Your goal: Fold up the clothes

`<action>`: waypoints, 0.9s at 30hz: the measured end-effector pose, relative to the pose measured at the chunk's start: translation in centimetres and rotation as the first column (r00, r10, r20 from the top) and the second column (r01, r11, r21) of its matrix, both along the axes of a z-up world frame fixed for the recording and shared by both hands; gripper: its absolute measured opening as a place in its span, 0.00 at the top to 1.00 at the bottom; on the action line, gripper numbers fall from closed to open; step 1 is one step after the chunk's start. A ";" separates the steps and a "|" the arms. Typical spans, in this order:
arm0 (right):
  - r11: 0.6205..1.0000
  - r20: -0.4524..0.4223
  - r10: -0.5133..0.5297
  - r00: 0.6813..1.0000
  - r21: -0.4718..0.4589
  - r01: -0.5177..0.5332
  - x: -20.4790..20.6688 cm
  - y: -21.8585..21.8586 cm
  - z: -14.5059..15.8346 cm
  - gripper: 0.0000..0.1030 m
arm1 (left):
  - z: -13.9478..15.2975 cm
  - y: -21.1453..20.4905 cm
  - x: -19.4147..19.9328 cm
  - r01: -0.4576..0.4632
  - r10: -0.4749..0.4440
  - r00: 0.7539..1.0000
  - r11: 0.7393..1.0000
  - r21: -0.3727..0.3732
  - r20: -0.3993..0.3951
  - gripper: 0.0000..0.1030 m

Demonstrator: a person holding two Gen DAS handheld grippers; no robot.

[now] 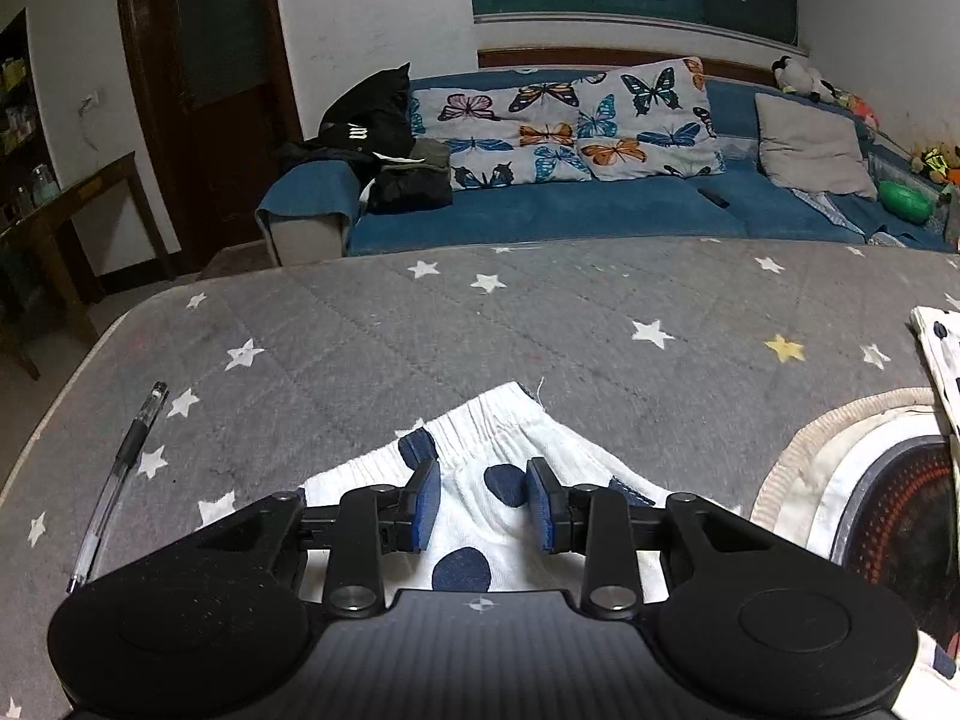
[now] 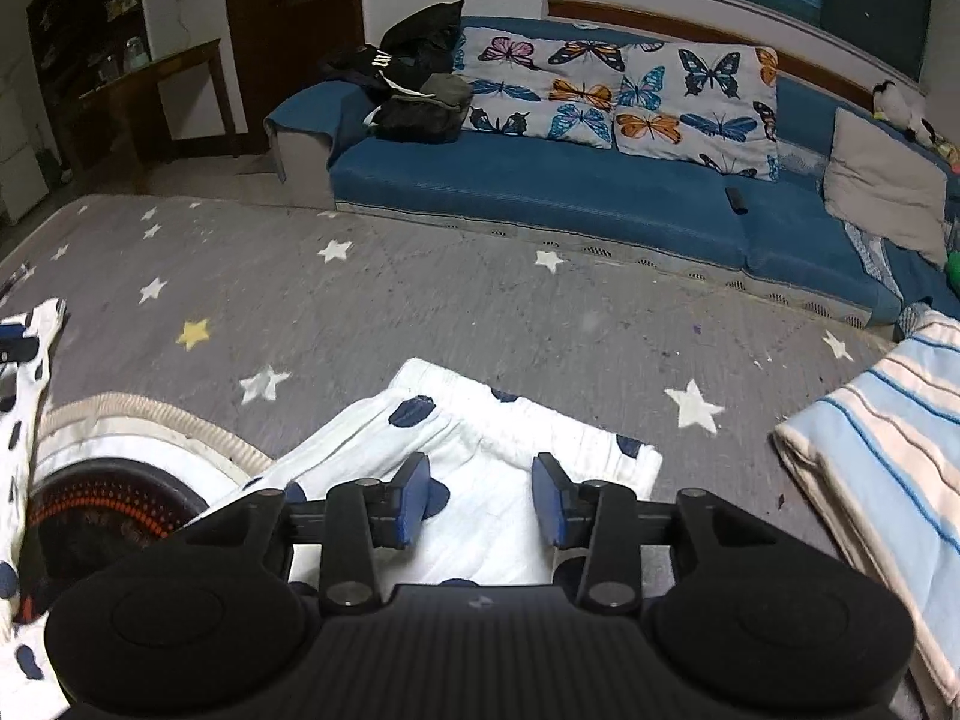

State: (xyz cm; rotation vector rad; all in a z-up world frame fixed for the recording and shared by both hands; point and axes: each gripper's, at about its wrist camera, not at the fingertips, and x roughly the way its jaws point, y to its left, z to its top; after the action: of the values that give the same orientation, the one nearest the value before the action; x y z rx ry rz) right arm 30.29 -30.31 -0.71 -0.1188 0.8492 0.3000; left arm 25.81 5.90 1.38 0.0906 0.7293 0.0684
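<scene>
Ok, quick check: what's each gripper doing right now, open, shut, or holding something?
Left gripper: open, over the white polka-dot garment, nothing pinched.
Right gripper: open, over the same garment, nothing pinched.

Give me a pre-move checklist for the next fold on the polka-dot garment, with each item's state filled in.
1. Left gripper free of cloth: ok, jaws apart over the polka-dot garment, nothing pinched.
2. Right gripper free of cloth: ok, jaws apart above the elastic waistband.
3. Garment lying flat: not ok, it drapes over the round woven mat and its far end bends away at the left.
4. Fold area free of strays: ok on the star-print cover ahead; the pen lies off to the left.
5. Striped folded cloth out of the way: ok, apart on the right.
6. Garment's near hem: cannot tell, hidden under the grippers.
</scene>
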 end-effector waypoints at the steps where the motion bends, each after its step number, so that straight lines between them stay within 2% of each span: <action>1: 1.000 0.007 0.000 1.000 0.001 0.000 -0.2 -0.1 0.2 0.59 | 0.1 -0.2 -0.1 -0.002 0.002 1.000 1.000 0.010 0.000 0.63; 3: 1.000 0.020 0.005 1.000 -0.001 -0.005 -1.0 -0.4 0.9 0.58 | 0.4 -0.7 -0.7 -0.005 0.004 1.000 0.999 0.038 0.004 0.62; 6: 1.000 0.020 -0.002 1.000 -0.022 0.002 -2.0 -0.9 1.6 0.58 | 1.3 -1.8 -2.0 0.017 -0.018 1.000 0.999 0.038 0.018 0.62; 10: 0.999 0.009 -0.027 1.000 -0.040 0.028 -3.4 -2.1 2.3 0.58 | 2.9 -4.6 -4.9 0.113 -0.114 0.993 0.993 0.022 0.025 0.62; 14: 0.998 0.017 -0.031 0.999 -0.058 0.032 -5.5 -3.0 3.2 0.55 | 4.1 -8.3 -8.9 0.242 -0.242 0.970 0.970 -0.020 0.022 0.62; 20: 0.997 0.016 -0.031 0.999 -0.073 0.032 -8.2 -3.9 3.7 0.53 | 4.7 -14.6 -15.6 0.414 -0.414 0.910 0.905 -0.103 0.016 0.62; 23: 0.996 0.009 -0.043 0.999 -0.073 0.044 -8.9 -4.6 3.5 0.53 | 4.4 -17.9 -18.6 0.501 -0.508 0.862 0.850 -0.164 0.003 0.61; 27: 0.996 0.002 -0.055 0.998 -0.069 0.055 -9.4 -5.3 3.0 0.53 | 3.4 -21.8 -21.9 0.602 -0.613 0.790 0.772 -0.203 0.008 0.53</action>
State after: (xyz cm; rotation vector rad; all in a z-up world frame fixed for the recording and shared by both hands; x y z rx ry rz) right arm 20.88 -35.57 2.26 -0.1594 0.8617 0.2188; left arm 3.94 -15.90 4.77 0.1390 0.7325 -0.6367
